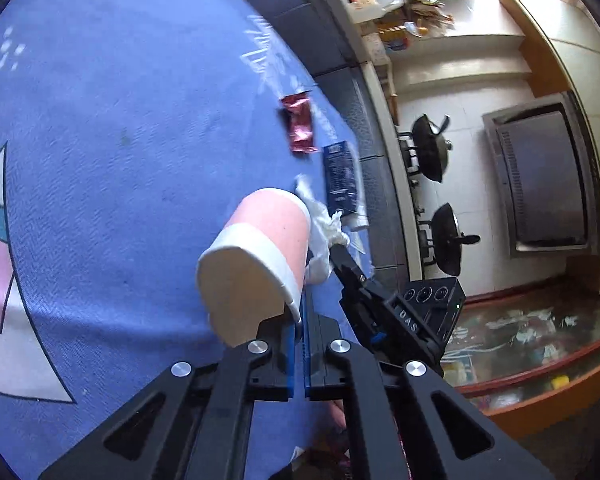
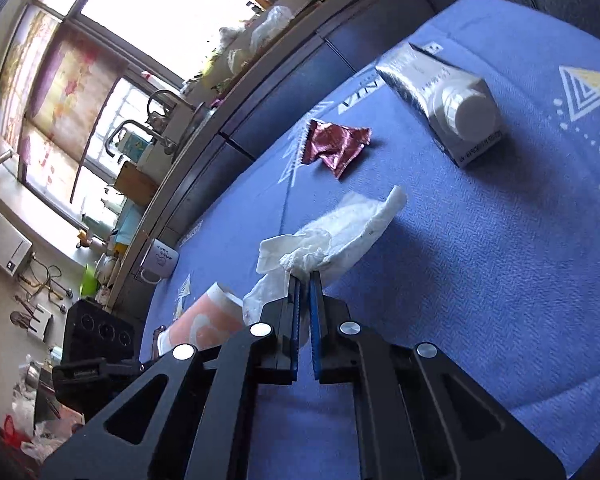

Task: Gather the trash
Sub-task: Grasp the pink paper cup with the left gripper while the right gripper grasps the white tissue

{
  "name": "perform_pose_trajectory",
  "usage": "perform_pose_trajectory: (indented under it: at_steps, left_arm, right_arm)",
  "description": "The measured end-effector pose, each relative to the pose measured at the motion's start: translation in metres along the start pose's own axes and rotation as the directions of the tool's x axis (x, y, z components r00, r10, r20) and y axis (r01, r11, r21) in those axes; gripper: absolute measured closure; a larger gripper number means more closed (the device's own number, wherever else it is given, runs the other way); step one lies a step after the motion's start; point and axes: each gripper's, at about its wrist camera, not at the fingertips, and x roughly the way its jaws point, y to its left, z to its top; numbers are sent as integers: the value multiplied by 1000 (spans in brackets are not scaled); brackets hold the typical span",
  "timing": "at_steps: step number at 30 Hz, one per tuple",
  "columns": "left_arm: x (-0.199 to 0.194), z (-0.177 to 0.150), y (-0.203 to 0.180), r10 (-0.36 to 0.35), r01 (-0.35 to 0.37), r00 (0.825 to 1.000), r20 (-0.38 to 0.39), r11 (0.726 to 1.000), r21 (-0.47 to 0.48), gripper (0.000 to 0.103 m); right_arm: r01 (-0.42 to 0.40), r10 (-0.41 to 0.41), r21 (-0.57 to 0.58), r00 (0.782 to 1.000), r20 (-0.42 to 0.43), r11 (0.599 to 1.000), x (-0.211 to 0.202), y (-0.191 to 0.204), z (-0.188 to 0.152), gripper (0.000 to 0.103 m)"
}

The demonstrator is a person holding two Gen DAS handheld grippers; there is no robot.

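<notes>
Plainly, the left claw (image 1: pixel 299 312) is closed on the rim of a pink paper cup (image 1: pixel 256 256) with a white band, held tipped so its pale inside faces the camera, above the blue woven cloth (image 1: pixel 112 128) covering the surface. The right claw (image 2: pixel 305 280) is pinched shut on a crumpled white tissue (image 2: pixel 340 232), soft and creased, just beside the cup. Further off on the cloth lie a shiny maroon foil wrapper (image 2: pixel 336 144) and a carton (image 2: pixel 440 92). Only the right wrist view shows the carton's round white cap; the left wrist view shows its dark blue printed face.
</notes>
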Motion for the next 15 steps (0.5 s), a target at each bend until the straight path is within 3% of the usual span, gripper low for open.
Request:
perform_pose_trajectory:
  at_steps: [6,11,15]
  left_arm:
    - [-11,-9,-38,-37,34,999,27,992,122,100]
    - [-1,-13,-58,-43,42,999,2,984,175,100]
    - [21,-16,-72,-12,21,999,-40,976,217,100]
  right_arm:
    - [10,13,-184,992,122,983,-69,24,-18,99]
    - [69,-34,-181,982,188,981,-109,8,-25,99]
    - [118,-95,-115,977,190,986,-118,-26,-25,99]
